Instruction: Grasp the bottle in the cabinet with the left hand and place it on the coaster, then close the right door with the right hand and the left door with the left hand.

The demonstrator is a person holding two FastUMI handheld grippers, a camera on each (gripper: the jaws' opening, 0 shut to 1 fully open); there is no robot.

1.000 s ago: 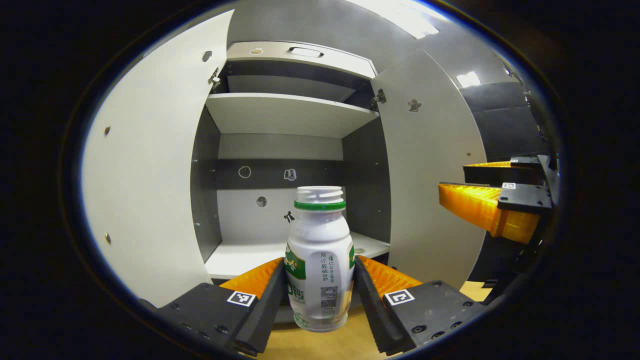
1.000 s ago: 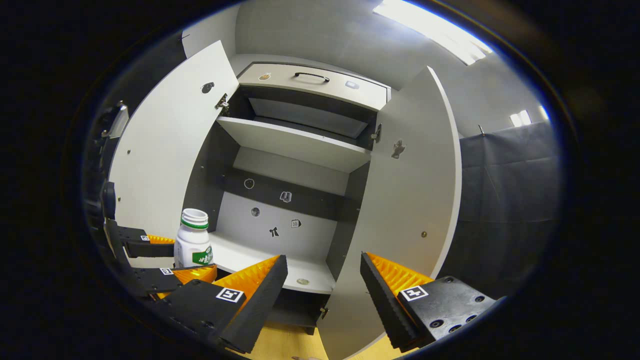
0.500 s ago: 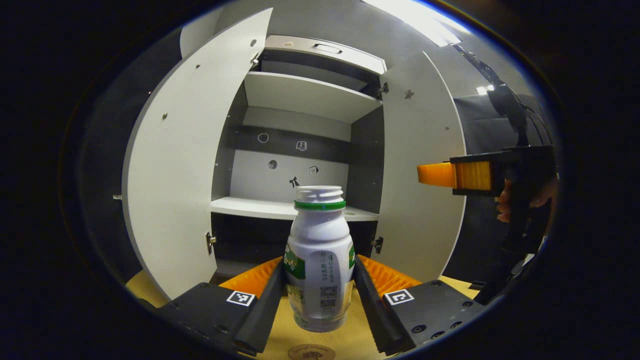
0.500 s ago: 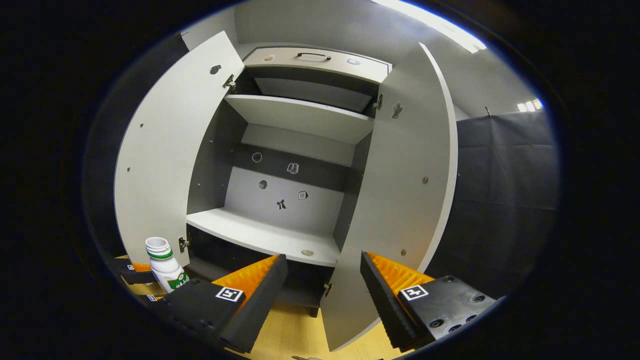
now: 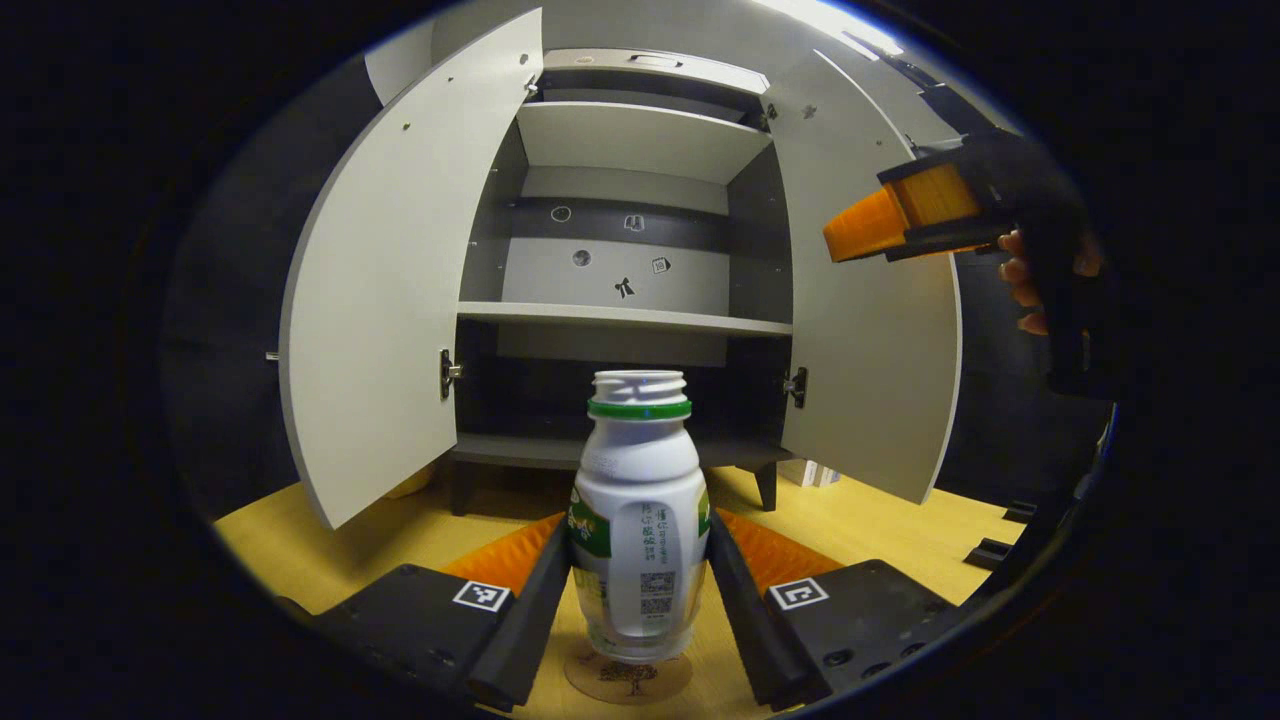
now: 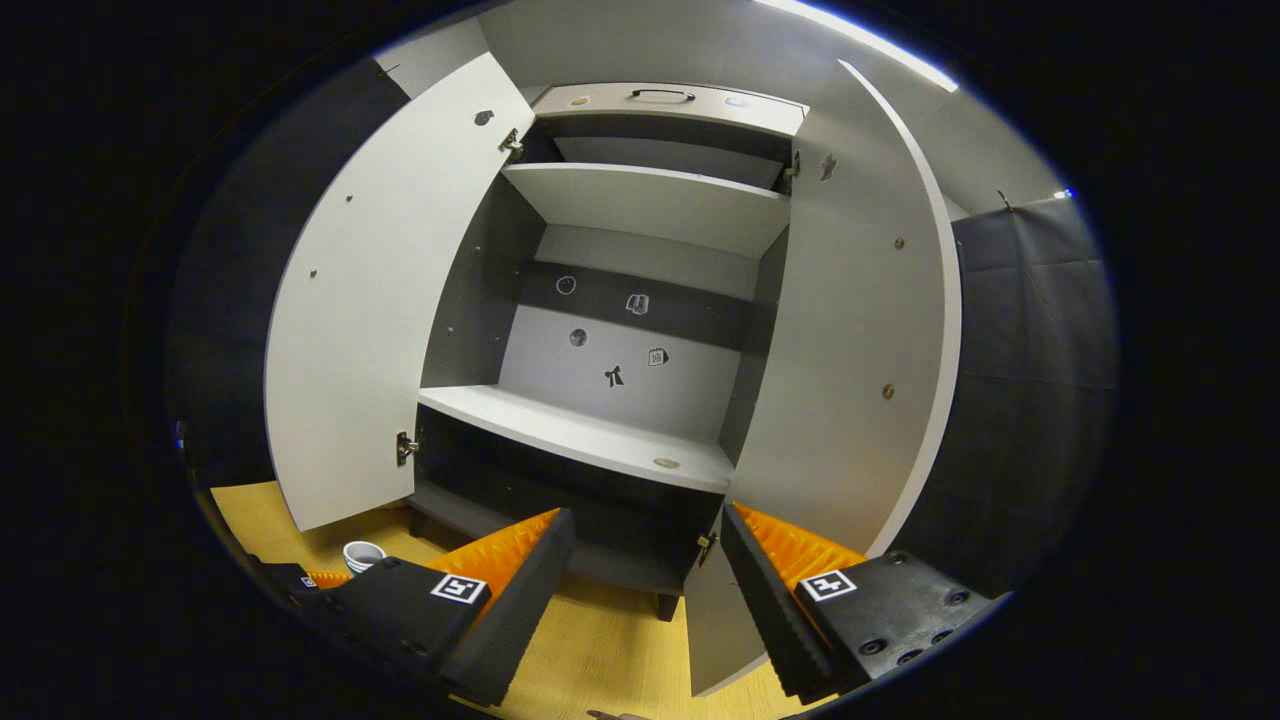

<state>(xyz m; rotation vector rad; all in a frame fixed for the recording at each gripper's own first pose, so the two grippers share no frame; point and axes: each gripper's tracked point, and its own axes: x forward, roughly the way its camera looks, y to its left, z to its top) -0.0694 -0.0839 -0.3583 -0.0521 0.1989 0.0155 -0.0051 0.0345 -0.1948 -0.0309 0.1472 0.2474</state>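
Note:
A white bottle (image 5: 640,520) with a green neck ring and no cap stands upright between the fingers of my left gripper (image 5: 638,545), which is shut on it. Its base is just over a round brown coaster (image 5: 628,682) on the wooden table; I cannot tell whether they touch. Behind it stands the cabinet with its left door (image 5: 390,290) and right door (image 5: 870,360) swung open. My right gripper (image 6: 645,580) is open and holds nothing, facing the right door (image 6: 850,330). In the left gripper view the right gripper (image 5: 862,226) hangs at upper right, held by a hand (image 5: 1040,285). The bottle's mouth (image 6: 362,555) peeks out low left in the right gripper view.
The cabinet's middle shelf (image 6: 590,440) is bare apart from a small round mark near its right end. A closed drawer (image 6: 670,100) with a handle tops the cabinet. Yellow wooden table surface (image 5: 900,520) stretches in front of the cabinet legs.
My left gripper has carried the bottle out of the cabinet and down toward the table, and the coaster has come into view beneath it. The right gripper has drawn back and stayed open.

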